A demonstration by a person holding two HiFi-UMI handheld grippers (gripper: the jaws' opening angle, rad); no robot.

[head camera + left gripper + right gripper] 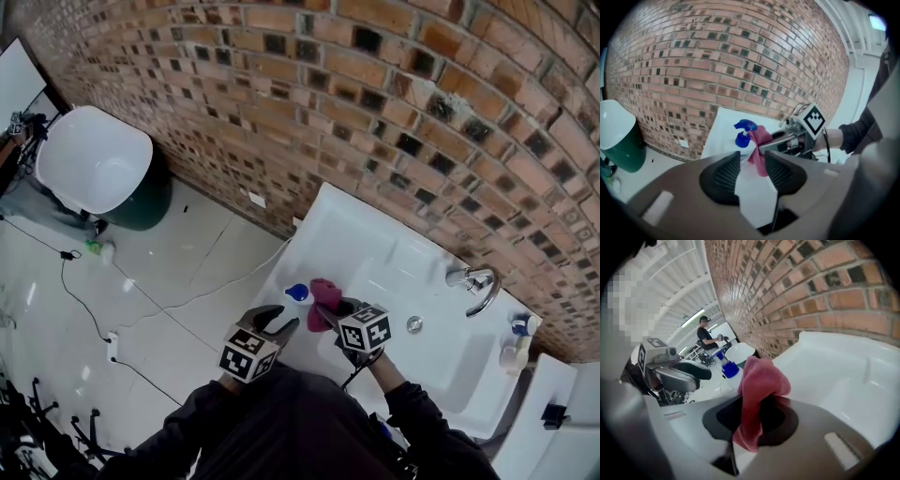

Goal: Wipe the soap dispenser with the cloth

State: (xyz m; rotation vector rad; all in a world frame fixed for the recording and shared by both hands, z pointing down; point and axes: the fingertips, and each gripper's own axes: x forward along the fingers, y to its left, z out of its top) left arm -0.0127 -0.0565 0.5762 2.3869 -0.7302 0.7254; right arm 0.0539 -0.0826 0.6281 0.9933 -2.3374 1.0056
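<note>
Left gripper (752, 160): jaws released, standing apart, clamping nothing | soap dispenser (743, 135): upright on white sink (375, 253) corner just beyond them, long axis vertical, blue spout pointing left in left gripper view | right gripper (757, 405): jaws clenched on pink cloth (758, 383) beside the pump

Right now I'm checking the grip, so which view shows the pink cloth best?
The right gripper view: the pink cloth fills the centre, pinched in the right tongs. Head view: a small patch by the soap dispenser. Left gripper view: it hangs beside that dispenser.
</note>
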